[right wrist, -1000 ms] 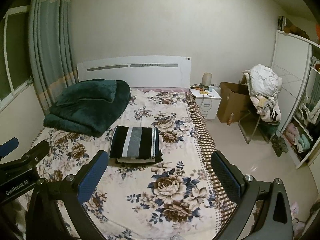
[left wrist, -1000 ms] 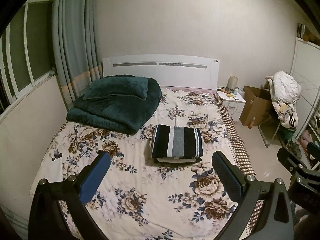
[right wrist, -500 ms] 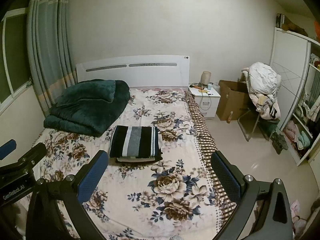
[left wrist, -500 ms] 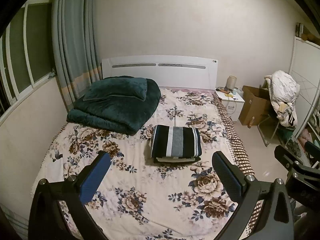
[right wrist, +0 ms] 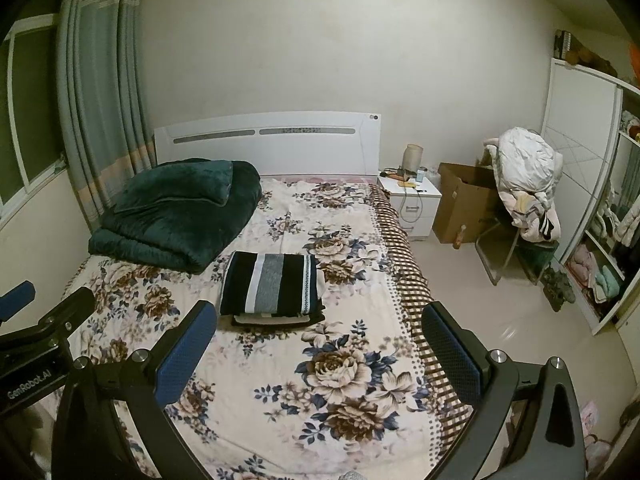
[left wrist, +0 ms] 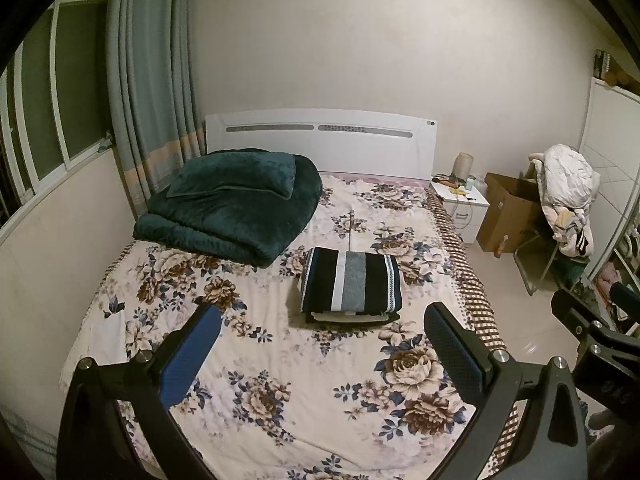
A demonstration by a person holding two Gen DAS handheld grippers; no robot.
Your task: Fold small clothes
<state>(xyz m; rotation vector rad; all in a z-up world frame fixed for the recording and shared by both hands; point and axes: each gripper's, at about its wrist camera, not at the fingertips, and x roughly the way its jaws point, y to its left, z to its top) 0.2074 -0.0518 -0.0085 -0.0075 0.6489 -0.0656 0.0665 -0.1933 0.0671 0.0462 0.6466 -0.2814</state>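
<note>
A folded stack of small clothes [left wrist: 351, 285] [right wrist: 274, 288], topped by a black, white and grey striped piece, lies in the middle of the floral bed [left wrist: 280, 360] [right wrist: 344, 360]. My left gripper [left wrist: 320, 344] is held well back above the bed's near end, open, with nothing between its blue pads. My right gripper [right wrist: 318, 340] is beside it on the right, also open and empty. Each gripper shows at the edge of the other's view.
A folded dark green blanket with a pillow [left wrist: 236, 208] [right wrist: 176, 216] lies at the head of the bed on the left. A white nightstand [right wrist: 412, 204], a cardboard box [right wrist: 464, 204], a chair piled with clothes [right wrist: 524, 184] and open shelves [right wrist: 608, 240] stand to the right.
Both grippers have drawn slightly back and away from the bed; the folded stack looks a little smaller. Nothing on the bed has moved.
</note>
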